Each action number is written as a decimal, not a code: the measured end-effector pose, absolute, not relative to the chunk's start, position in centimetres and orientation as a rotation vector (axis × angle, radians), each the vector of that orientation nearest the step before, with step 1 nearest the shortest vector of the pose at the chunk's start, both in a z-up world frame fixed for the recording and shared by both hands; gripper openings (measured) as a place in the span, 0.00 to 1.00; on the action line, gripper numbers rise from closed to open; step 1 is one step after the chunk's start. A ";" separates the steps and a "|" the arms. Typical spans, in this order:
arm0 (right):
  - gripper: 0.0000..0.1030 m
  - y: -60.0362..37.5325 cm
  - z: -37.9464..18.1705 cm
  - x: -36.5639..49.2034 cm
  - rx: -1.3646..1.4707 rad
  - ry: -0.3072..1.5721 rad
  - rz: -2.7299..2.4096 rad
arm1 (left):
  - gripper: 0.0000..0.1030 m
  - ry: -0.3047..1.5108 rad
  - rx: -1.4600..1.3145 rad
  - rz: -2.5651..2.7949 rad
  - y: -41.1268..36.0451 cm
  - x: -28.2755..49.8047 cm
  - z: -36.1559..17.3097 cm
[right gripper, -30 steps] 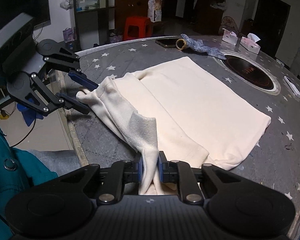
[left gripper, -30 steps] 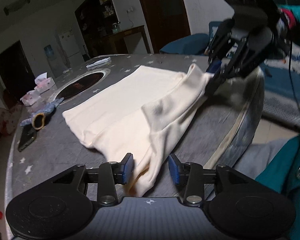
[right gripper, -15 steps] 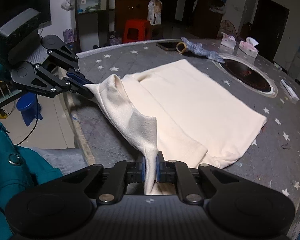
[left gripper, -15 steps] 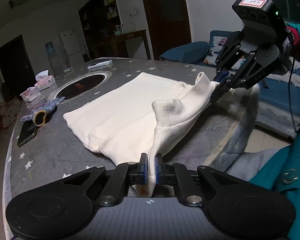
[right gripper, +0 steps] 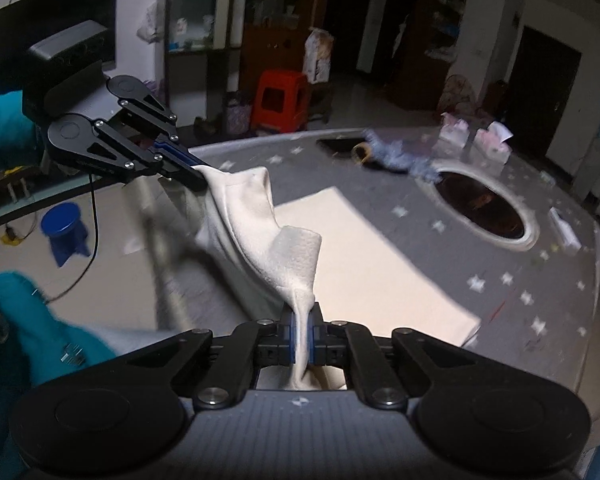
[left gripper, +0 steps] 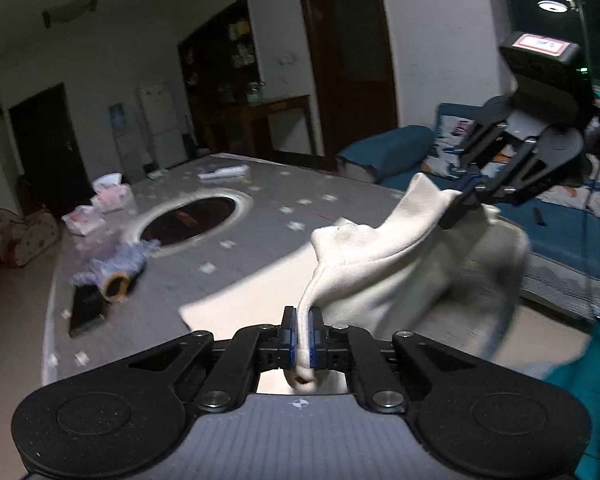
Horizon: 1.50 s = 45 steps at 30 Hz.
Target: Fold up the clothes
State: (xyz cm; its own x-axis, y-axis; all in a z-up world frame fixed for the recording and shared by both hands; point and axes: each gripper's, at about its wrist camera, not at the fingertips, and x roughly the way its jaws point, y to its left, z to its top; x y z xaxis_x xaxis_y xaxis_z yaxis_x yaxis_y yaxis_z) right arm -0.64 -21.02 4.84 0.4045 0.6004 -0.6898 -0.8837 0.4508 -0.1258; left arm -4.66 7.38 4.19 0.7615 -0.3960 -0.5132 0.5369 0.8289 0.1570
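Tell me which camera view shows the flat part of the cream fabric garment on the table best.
The right wrist view: the cream fabric garment shows a wide flat panel lying on the grey star-patterned table. The left wrist view shows only a small flat strip; the lifted fold hides the rest.

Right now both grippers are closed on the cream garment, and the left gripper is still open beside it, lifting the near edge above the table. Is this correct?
Not quite. The left gripper is not open: in the left wrist view its fingers are shut on the cream garment. The right gripper also grips it, and the near edge is lifted above the table.
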 end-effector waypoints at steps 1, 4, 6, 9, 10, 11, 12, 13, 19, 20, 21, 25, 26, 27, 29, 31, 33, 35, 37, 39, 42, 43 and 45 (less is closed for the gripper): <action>0.04 -20.8 4.8 0.4 -0.523 0.621 0.982 | 0.06 0.490 0.299 -0.507 7.5 -3.4 4.3; 0.04 -20.1 4.6 3.6 -0.514 0.627 0.951 | 0.06 0.511 0.285 -0.488 7.4 0.0 4.3; 0.04 -19.7 4.4 5.7 -0.509 0.631 0.930 | 0.05 0.532 0.284 -0.471 7.2 2.4 4.1; 0.04 -19.0 4.2 8.8 -0.500 0.637 0.899 | 0.05 0.563 0.277 -0.426 7.0 6.0 3.4; 0.04 -18.7 4.0 9.9 -0.499 0.641 0.889 | 0.05 0.575 0.272 -0.410 7.0 7.2 3.1; 0.04 -18.4 3.5 10.9 -0.497 0.649 0.878 | 0.05 0.586 0.268 -0.394 6.9 8.4 2.7; 0.04 -18.1 3.0 11.9 -0.489 0.658 0.866 | 0.05 0.596 0.263 -0.379 6.9 9.4 2.2; 0.04 -17.8 2.5 12.9 -0.481 0.668 0.855 | 0.05 0.610 0.251 -0.367 7.0 10.5 1.5; 0.08 -16.8 -1.7 17.3 -0.383 0.734 0.745 | 0.09 0.685 0.194 -0.261 6.8 15.8 -2.6; 0.09 -16.9 -2.3 17.8 -0.357 0.744 0.721 | 0.09 0.691 0.190 -0.245 6.8 16.3 -3.1; 0.11 -17.1 -2.6 18.2 -0.332 0.753 0.700 | 0.10 0.693 0.189 -0.233 6.8 16.6 -3.5; 0.14 -18.1 -3.6 19.5 -0.236 0.785 0.625 | 0.17 0.672 0.180 -0.190 7.2 16.5 -3.2; 0.14 -18.3 -3.3 19.5 -0.223 0.782 0.623 | 0.17 0.668 0.174 -0.183 7.3 16.4 -2.9; 0.14 -18.4 -2.9 19.4 -0.213 0.775 0.630 | 0.17 0.663 0.168 -0.175 7.5 16.2 -2.7; 0.14 -18.2 -2.1 19.0 -0.197 0.758 0.660 | 0.17 0.654 0.155 -0.160 7.8 16.0 -2.2; 0.14 -17.5 -1.4 18.7 -0.175 0.757 0.713 | 0.15 0.641 0.146 -0.176 7.7 15.2 -1.6; 0.14 -16.4 -1.3 18.4 -0.170 0.767 0.754 | 0.15 0.633 0.146 -0.231 7.1 14.3 -1.2; 0.14 -15.1 -1.9 18.6 -0.176 0.788 0.775 | 0.15 0.643 0.149 -0.292 6.2 13.7 -0.9; 0.14 -14.1 -2.8 19.1 -0.178 0.812 0.773 | 0.15 0.663 0.142 -0.334 5.4 13.8 -1.2; 0.14 -13.5 -3.8 19.9 -0.174 0.837 0.749 | 0.15 0.683 0.144 -0.357 4.6 14.3 -1.7; 0.14 -13.3 -4.1 20.5 -0.162 0.844 0.746 | 0.15 0.710 0.150 -0.360 3.7 15.5 -2.6; 0.14 -13.6 -3.9 20.5 -0.160 0.835 0.748 | 0.15 0.720 0.148 -0.360 3.6 16.0 -3.0; 0.14 -14.9 -2.8 20.2 -0.157 0.807 0.744 | 0.15 0.730 0.138 -0.350 3.6 16.4 -3.4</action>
State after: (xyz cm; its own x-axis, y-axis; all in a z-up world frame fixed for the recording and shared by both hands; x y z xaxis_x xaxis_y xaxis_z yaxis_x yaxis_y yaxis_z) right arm 20.22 -14.87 -2.84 0.4570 0.5435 -0.7041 -0.6576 0.7395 0.1440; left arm 16.38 3.60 -3.44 0.6899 -0.2646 -0.6739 0.3600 0.9329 0.0023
